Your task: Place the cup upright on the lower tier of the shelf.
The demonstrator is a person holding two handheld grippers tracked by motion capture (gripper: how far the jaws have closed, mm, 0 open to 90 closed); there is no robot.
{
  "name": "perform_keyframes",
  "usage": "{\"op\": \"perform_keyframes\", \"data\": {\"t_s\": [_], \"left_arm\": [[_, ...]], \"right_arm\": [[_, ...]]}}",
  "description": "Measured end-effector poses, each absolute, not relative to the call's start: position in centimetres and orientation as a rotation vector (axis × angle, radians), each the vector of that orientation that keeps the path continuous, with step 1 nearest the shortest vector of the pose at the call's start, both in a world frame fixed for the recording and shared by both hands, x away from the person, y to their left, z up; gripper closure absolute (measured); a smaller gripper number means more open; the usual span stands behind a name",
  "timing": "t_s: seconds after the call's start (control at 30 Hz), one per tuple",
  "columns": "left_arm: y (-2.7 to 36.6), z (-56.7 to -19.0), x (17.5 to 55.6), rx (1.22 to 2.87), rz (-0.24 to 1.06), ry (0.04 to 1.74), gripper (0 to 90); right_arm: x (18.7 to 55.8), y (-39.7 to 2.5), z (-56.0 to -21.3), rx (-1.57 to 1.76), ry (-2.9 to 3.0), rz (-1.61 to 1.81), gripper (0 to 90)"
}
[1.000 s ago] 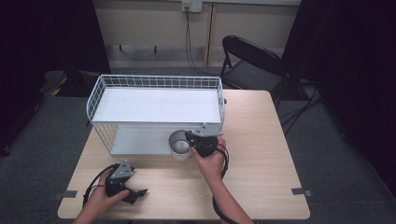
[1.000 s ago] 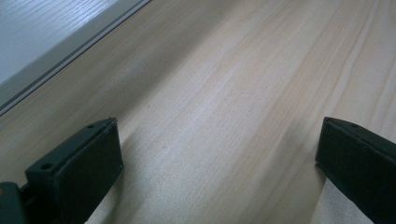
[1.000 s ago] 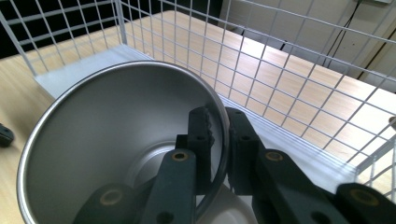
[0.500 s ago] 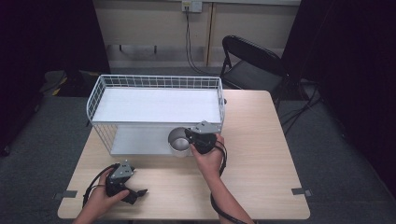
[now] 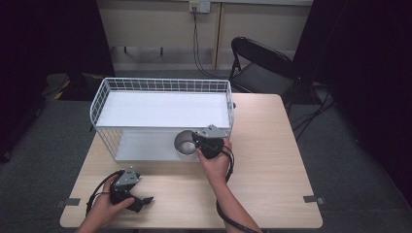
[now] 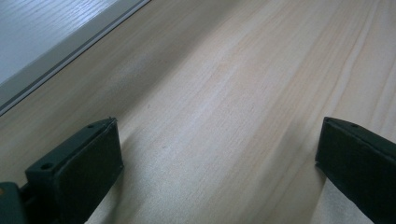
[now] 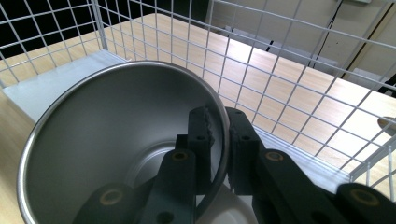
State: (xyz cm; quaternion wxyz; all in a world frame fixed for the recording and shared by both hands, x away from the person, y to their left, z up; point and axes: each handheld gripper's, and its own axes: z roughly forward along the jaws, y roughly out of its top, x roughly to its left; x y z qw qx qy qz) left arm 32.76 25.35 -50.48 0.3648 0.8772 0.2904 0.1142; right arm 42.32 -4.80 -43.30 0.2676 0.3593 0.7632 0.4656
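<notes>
Right gripper (image 7: 218, 140): clamped on rim of round stainless-steel bowl (image 7: 116, 144), at white wire rack (image 5: 160, 104) lower shelf.
Left gripper (image 6: 219, 158): wide open, empty, on light wooden tabletop (image 5: 272, 160) before rack.

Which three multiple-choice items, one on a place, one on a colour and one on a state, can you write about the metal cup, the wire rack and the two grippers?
1. Where is the metal cup?
A. on the rack's top shelf
B. at the lower shelf's front edge
C. on the chair

2. What colour is the wire rack?
A. white
B. red
C. black

3. How is the left gripper?
A. shut on the cup
B. shut, holding nothing
C. open

Answers: 1 B, the cup sits under the top shelf. 2 A, its wires are white. 3 C, its jaws stand wide apart over bare table.
</notes>
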Motion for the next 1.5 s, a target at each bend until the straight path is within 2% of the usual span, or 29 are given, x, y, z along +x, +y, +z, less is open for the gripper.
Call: {"op": "perform_keyframes", "data": {"t_s": [0.53, 0.8, 0.83, 0.97, 1.03, 1.1, 1.5], "left_arm": [[25.3, -50.5, 32.8, 2.256, 0.294, 0.747, 0.0], [25.3, -50.5, 32.8, 2.256, 0.294, 0.747, 0.0], [25.3, -50.5, 32.8, 2.257, 0.294, 0.747, 0.0], [25.3, -50.5, 32.8, 2.256, 0.294, 0.747, 0.0], [25.3, -50.5, 32.8, 2.256, 0.294, 0.747, 0.0], [25.3, -50.5, 32.8, 2.256, 0.294, 0.747, 0.0], [25.3, -50.5, 32.8, 2.257, 0.294, 0.746, 0.0]], "right_arm": [[42.6, -4.3, -43.4, 0.975, 2.044, 1.252, 81.8], [42.6, -4.0, -43.6, 0.986, 2.018, 1.251, 75.2], [42.7, -4.0, -43.6, 0.99, 2.007, 1.254, 70.4], [42.8, -4.0, -43.7, 0.989, 1.99, 1.258, 66.9], [42.9, -4.1, -43.7, 1.013, 1.98, 1.267, 60.3], [42.9, -4.1, -43.7, 1.017, 1.976, 1.27, 59.4], [42.7, -3.9, -42.6, 1.004, 1.971, 1.352, 39.1]]}}
